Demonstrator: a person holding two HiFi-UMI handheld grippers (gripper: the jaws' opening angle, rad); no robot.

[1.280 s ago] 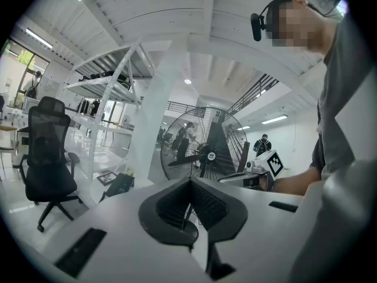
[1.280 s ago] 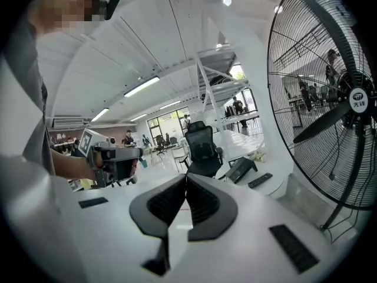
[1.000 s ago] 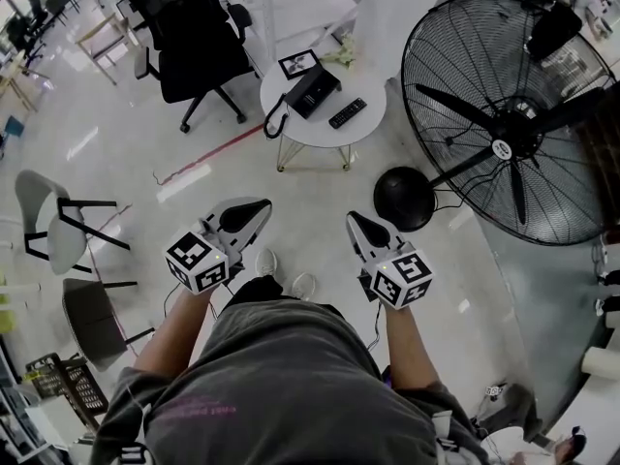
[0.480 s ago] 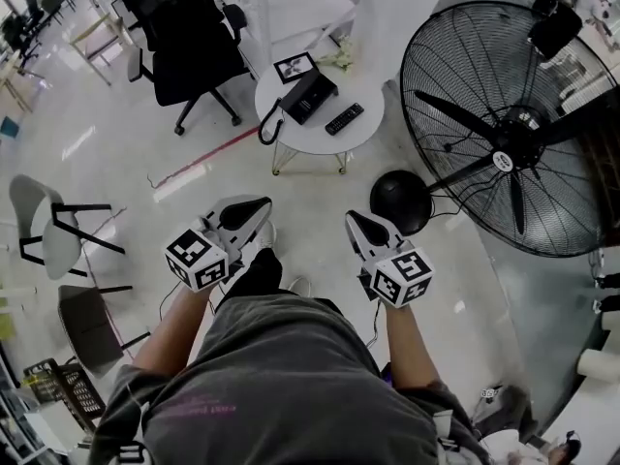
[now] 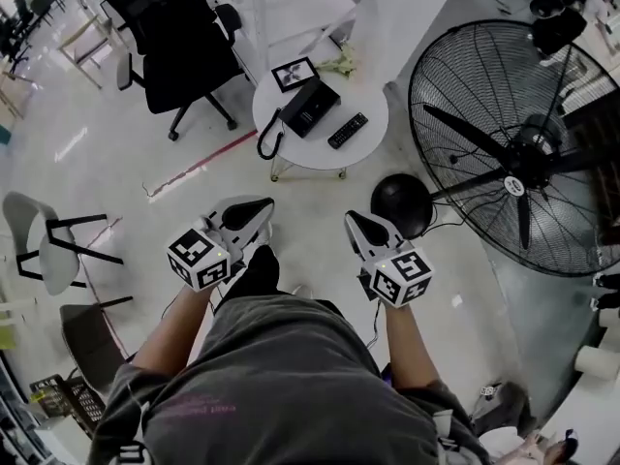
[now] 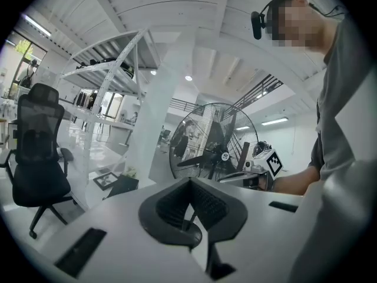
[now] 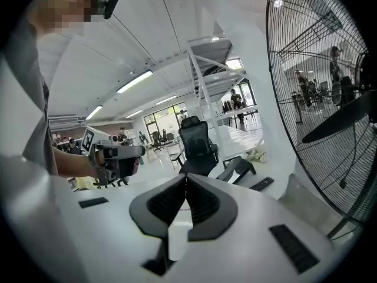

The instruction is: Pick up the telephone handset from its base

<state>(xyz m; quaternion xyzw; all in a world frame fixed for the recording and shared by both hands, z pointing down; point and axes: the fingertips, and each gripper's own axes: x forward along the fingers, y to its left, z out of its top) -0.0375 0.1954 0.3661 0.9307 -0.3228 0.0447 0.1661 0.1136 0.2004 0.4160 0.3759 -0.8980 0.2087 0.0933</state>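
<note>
The black telephone [image 5: 312, 105] sits on a small round white table [image 5: 320, 149] well ahead of me. A black curved part [image 5: 267, 136] at its left end reaches the table's edge; whether that is the handset or its cord I cannot tell. My left gripper [image 5: 248, 211] and right gripper [image 5: 358, 223] are held side by side at waist height, far short of the table, both shut and empty. In the left gripper view the left gripper [image 6: 189, 180] points toward the telephone [image 6: 122, 185]. In the right gripper view the telephone [image 7: 238, 170] lies beyond the right gripper [image 7: 186, 180].
A remote [image 5: 347, 130] and a picture frame [image 5: 294, 74] share the table. A large standing fan [image 5: 523, 153] with a round black base [image 5: 400, 204] fills the right side. A black office chair [image 5: 179, 46] stands behind the table at left, a grey chair [image 5: 44, 245] at far left.
The person has stepped forward toward the table, a dark leg now showing between the grippers. Both grippers stayed shut and level with each other.
</note>
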